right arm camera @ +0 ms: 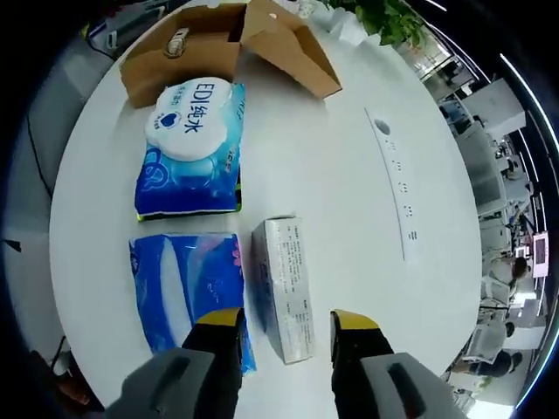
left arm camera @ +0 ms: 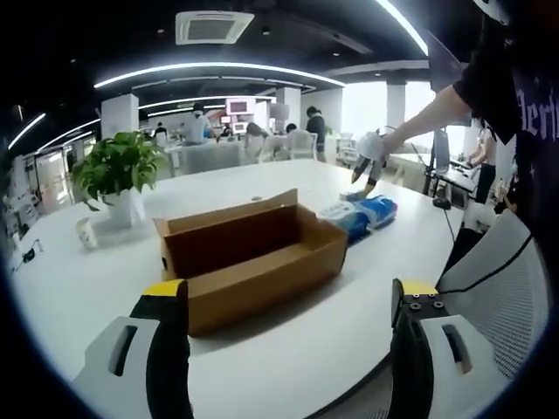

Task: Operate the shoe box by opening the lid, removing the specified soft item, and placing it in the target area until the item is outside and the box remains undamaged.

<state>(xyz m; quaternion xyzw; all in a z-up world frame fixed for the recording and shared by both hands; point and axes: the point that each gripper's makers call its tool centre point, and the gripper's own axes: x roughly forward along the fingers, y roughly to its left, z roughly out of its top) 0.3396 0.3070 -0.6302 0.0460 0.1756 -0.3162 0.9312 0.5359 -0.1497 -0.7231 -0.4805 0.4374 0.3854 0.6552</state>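
Note:
The brown cardboard shoe box [left arm camera: 253, 253] sits on the white table [left arm camera: 297, 349] with its lid folded back and its inside looking empty. My left gripper [left arm camera: 288, 292] hangs open in front of it, jaws wide apart. Beyond the box lie blue soft packs [left arm camera: 367, 214], and a person's hand holds my right gripper [left arm camera: 367, 166] above them. From the right gripper view I look down on a blue-and-white wipes pack [right arm camera: 192, 148], a blue tissue pack [right arm camera: 188, 284] and a white carton [right arm camera: 284, 288]. My right gripper [right arm camera: 286, 316] is open, the carton's near end between its jaws. The shoe box [right arm camera: 218, 44] lies past them.
A potted plant [left arm camera: 118, 170] and a paper cup [left arm camera: 86, 231] stand left of the box. A mesh chair [left arm camera: 502, 271] is at the table's right edge. A long cable slot [right arm camera: 397, 175] runs along the tabletop. People sit at desks far behind.

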